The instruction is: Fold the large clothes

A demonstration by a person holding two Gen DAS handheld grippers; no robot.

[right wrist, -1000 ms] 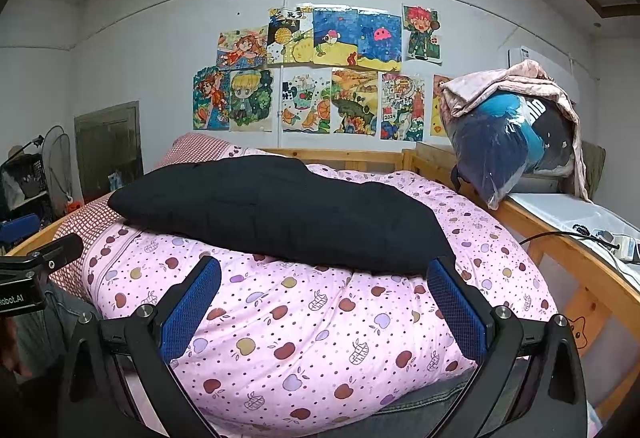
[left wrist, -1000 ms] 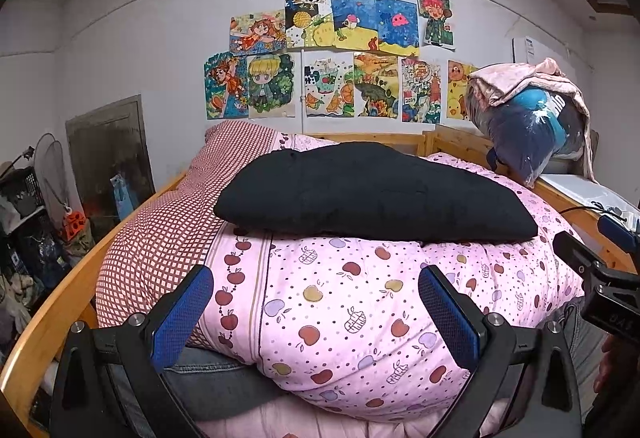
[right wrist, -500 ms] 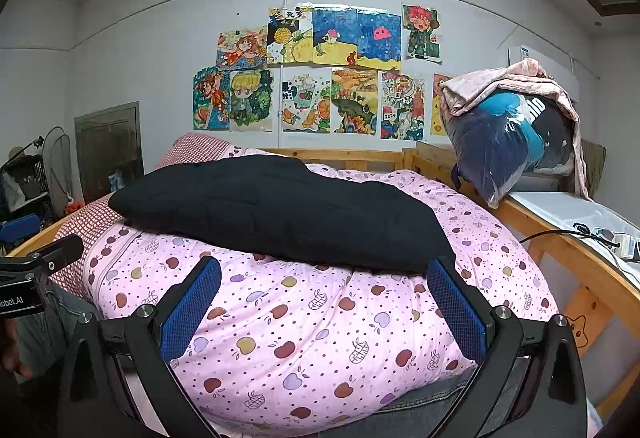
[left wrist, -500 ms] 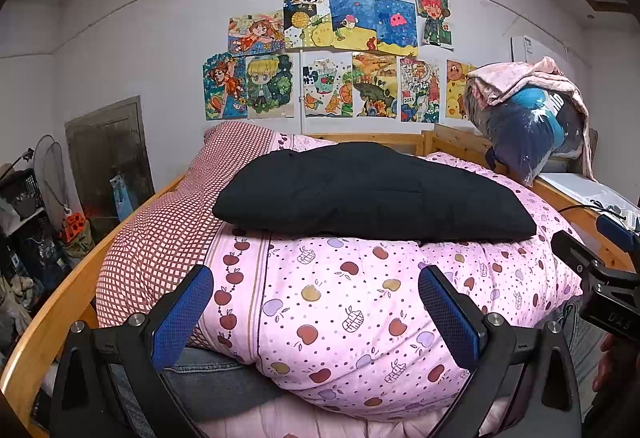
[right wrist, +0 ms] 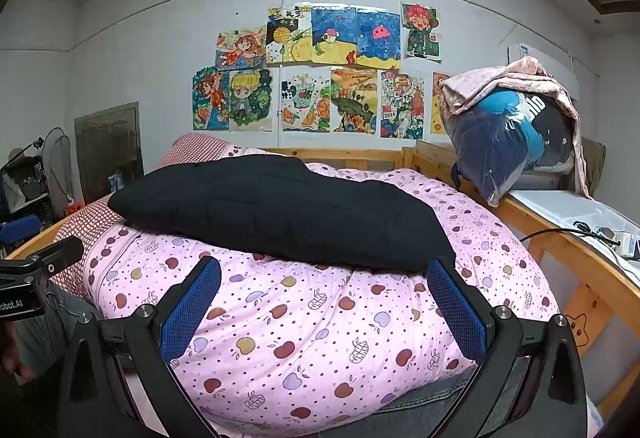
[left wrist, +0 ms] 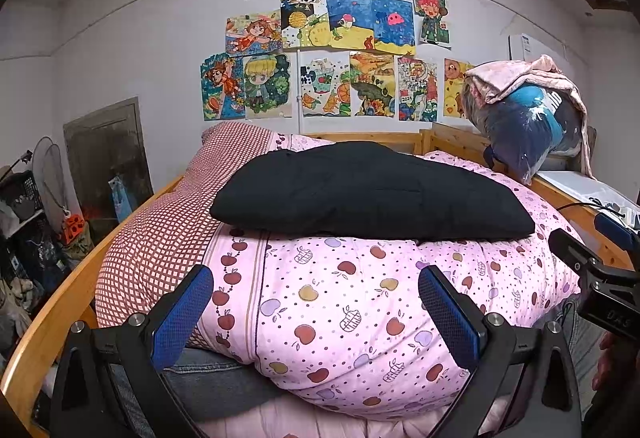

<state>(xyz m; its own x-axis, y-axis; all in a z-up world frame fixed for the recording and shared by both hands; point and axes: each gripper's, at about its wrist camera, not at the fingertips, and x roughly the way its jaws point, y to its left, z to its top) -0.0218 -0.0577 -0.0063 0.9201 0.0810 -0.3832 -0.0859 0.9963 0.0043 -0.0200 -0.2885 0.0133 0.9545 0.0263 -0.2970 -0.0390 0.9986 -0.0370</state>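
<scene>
A folded black padded garment (left wrist: 372, 194) (right wrist: 280, 210) lies on top of a bulging pink quilt (left wrist: 360, 302) (right wrist: 320, 326) printed with apples. My left gripper (left wrist: 316, 310) is open, its blue pads apart in front of the quilt, holding nothing. My right gripper (right wrist: 324, 302) is open too, below the garment's near edge and clear of it. Denim cloth (left wrist: 208, 378) (right wrist: 432, 394) pokes out from under the quilt. The right gripper's body (left wrist: 600, 278) shows at the left wrist view's right edge, and the left gripper's body (right wrist: 36, 278) at the right wrist view's left edge.
The quilt fills a wooden bed frame (left wrist: 60, 322) (right wrist: 580, 262). A red checked pillow (left wrist: 180, 214) lies at the left. A bagged bundle under a pink blanket (right wrist: 516, 134) sits at the right, with cables (right wrist: 600, 234) on a white surface. Clutter and a fan (left wrist: 44, 182) stand at the left.
Nothing has moved apart from a very slight shift of both views; both grippers stay open and the black garment lies where it was.
</scene>
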